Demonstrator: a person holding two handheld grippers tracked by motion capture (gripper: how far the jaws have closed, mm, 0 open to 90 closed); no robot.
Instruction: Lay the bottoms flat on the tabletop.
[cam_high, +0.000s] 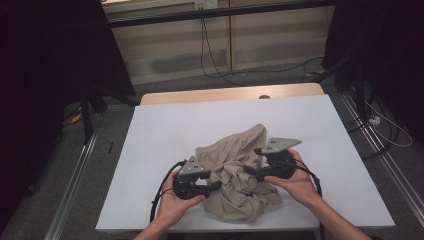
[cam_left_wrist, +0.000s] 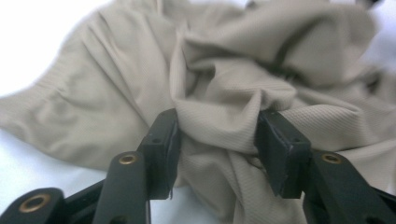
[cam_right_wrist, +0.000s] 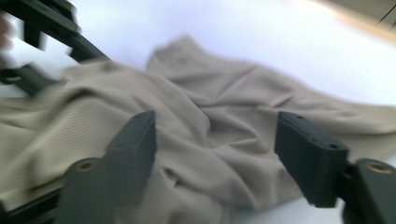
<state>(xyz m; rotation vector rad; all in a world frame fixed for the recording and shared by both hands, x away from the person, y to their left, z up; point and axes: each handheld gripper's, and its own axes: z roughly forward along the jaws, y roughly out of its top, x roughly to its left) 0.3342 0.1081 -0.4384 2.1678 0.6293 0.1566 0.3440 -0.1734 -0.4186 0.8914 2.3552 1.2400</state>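
Observation:
A crumpled beige cloth (cam_high: 240, 172) lies on the white table (cam_high: 175, 125) near its front edge. My left gripper (cam_high: 216, 185) is at the cloth's left side. In the left gripper view, my left gripper (cam_left_wrist: 217, 140) has both pads pressed against a thick fold of the cloth (cam_left_wrist: 116, 93). My right gripper (cam_high: 248, 171) reaches in from the right over the heap. In the right gripper view, my right gripper (cam_right_wrist: 215, 154) stands open, its jaws wide apart just above the cloth (cam_right_wrist: 233, 107) with nothing pinched. That view is blurred.
Bare white tabletop surrounds the cloth on the left, right and far side. A wooden strip (cam_high: 230, 93) borders the far edge. Cables (cam_high: 210, 60) run over the floor beyond, and metal rails (cam_high: 75, 175) flank the table.

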